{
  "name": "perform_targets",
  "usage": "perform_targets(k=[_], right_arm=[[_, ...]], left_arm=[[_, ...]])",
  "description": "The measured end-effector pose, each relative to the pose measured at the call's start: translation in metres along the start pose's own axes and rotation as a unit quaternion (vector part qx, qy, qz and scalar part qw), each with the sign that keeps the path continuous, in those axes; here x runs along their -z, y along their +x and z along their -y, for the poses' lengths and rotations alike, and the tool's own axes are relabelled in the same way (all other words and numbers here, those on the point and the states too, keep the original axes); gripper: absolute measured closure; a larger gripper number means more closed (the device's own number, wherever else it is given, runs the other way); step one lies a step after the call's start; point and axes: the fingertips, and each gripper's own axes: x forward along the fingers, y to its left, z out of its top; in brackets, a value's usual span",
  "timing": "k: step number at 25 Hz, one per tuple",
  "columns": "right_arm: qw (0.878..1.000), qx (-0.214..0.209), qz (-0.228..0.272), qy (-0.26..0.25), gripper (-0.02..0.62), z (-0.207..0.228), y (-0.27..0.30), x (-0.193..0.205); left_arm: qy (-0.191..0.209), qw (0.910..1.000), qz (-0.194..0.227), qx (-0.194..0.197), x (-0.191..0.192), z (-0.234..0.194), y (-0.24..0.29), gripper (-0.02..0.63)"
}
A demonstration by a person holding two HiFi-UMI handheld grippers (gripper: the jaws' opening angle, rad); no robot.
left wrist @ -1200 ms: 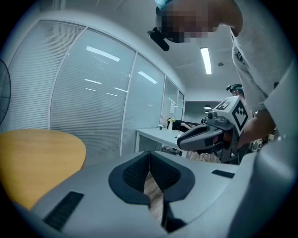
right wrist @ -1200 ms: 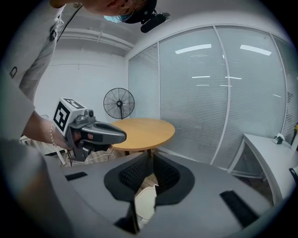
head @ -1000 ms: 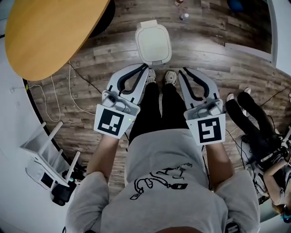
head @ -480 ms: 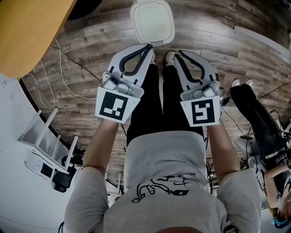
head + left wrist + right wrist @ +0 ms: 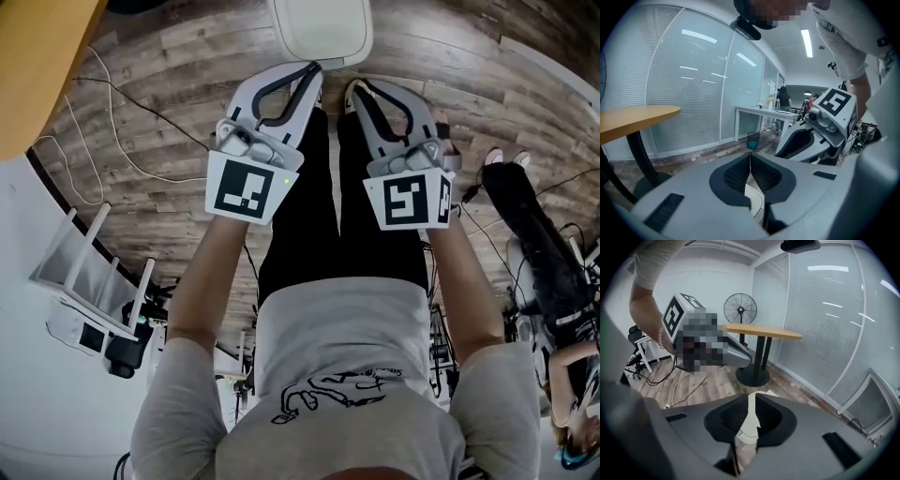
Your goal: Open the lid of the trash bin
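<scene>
The white trash bin [image 5: 321, 28] stands on the wood floor at the top edge of the head view, with its lid down. My left gripper [image 5: 314, 71] points at the bin's near edge with its jaws shut and nothing between them. In the left gripper view the bin [image 5: 755, 200] shows just below the closed tips [image 5: 750, 154]. My right gripper [image 5: 353, 87] hovers beside it, a little short of the bin. Its jaws are opening, with a narrow gap. Through that gap the bin lid [image 5: 749, 420] appears, with nothing gripped.
The person's legs and shoes [image 5: 328, 150] lie under both grippers, right before the bin. A round wooden table [image 5: 37, 66] is at the upper left, cables [image 5: 112, 122] trail on the floor, and a white rack [image 5: 89, 281] stands at the left. Another person's legs [image 5: 534, 234] are at the right.
Both grippers have dropped lower and come closer to the bin. The bin has slid up to the top edge of the head view.
</scene>
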Motion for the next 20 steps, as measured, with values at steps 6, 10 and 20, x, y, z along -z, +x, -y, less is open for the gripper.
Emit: perform_targets(k=[6, 10, 20], right_arm=[[0.999, -0.011, -0.018, -0.037, 0.538, -0.015, 0.028, 0.021], [0.998, -0.013, -0.032, -0.059, 0.538, -0.020, 0.044, 0.037], [0.991, -0.038, -0.079, -0.102, 0.530, -0.045, 0.097, 0.082]], left_arm=[[0.003, 0.9999, -0.008, -0.006, 0.036, -0.004, 0.009, 0.586], [0.011, 0.9999, -0.007, -0.007, 0.053, -0.006, 0.019, 0.586], [0.019, 0.9991, -0.036, -0.009, 0.109, -0.016, 0.030, 0.586]])
